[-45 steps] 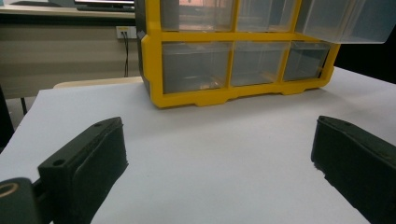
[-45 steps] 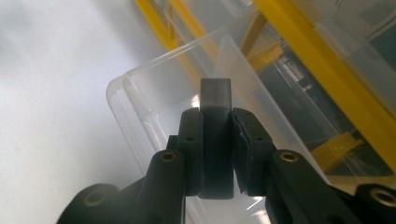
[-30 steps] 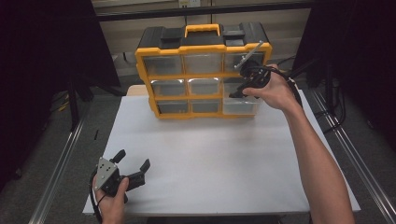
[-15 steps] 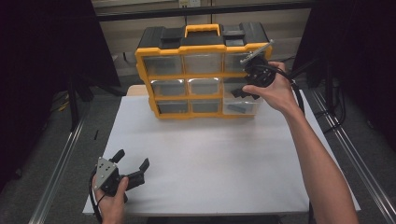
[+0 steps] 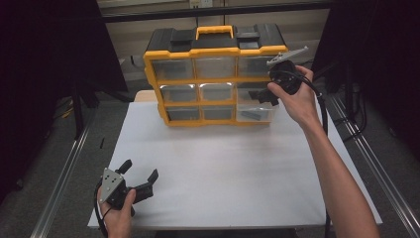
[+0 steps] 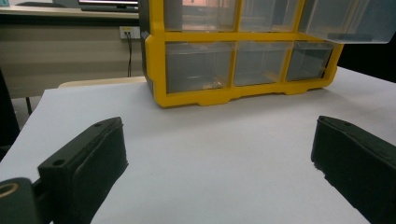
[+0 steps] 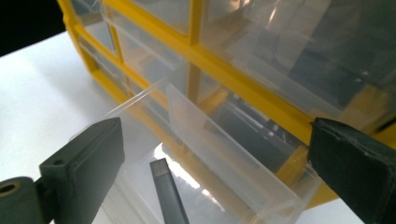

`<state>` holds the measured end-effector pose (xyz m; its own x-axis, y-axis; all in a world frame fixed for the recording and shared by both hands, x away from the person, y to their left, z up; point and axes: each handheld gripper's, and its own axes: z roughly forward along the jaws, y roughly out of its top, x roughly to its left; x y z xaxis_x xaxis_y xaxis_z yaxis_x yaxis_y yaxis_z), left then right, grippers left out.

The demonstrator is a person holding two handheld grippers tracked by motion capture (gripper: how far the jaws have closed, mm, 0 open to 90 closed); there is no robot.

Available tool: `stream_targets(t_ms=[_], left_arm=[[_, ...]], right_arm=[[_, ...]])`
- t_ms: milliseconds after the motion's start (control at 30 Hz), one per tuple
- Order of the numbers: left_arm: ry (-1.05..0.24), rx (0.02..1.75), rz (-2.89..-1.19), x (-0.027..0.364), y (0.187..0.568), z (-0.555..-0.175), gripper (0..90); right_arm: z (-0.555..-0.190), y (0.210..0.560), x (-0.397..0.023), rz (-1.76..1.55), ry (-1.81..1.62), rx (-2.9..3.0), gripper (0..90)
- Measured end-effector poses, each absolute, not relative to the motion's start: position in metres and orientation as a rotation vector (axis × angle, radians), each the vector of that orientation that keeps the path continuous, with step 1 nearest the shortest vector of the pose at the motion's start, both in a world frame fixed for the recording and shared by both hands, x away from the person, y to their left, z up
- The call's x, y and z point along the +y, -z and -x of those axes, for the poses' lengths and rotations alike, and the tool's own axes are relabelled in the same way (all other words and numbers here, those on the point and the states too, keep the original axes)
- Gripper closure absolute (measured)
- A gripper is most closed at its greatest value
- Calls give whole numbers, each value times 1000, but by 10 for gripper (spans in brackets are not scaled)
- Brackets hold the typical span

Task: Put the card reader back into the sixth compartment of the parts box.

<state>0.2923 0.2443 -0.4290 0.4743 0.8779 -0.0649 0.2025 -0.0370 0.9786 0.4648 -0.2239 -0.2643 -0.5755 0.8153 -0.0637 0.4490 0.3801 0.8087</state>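
Observation:
A yellow and black organizer (image 5: 213, 84) with clear drawers stands at the back of the white table (image 5: 233, 168). Its middle-row right drawer (image 7: 224, 154) is pulled out, and a flat dark grey piece (image 7: 168, 191) lies inside it. My right gripper (image 5: 262, 96) hovers just above that drawer. Its jaws have just been opening and now stand wide, nothing between them. At the front left corner my left gripper (image 5: 140, 171) rests low on the table, open and empty, facing the organizer (image 6: 243, 93).
The organizer's other drawers are pushed in, and a black and yellow handle (image 5: 214, 33) sits on top. Metal rails (image 5: 64, 168) run along both sides of the table, with dark curtains beyond them. A cable (image 5: 322, 106) trails from the right gripper.
The right gripper's jaws have gone from nearly shut to wide open above the pulled-out drawer, and that hand has shifted slightly right. The left gripper has stayed put.

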Motion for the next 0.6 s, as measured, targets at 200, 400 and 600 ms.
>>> stream_targets(t_ms=[200,400,600], left_arm=[[-722,970,-1537,245,428,-291,33],[-725,974,-1535,244,428,-290,35],[-738,985,-1530,245,428,-291,32]], right_arm=[[-456,268,-226,-1139,-1103,2093,36],[-440,278,-229,-1131,-1132,1982,37],[-422,282,-237,-1156,-1184,1870,32]])
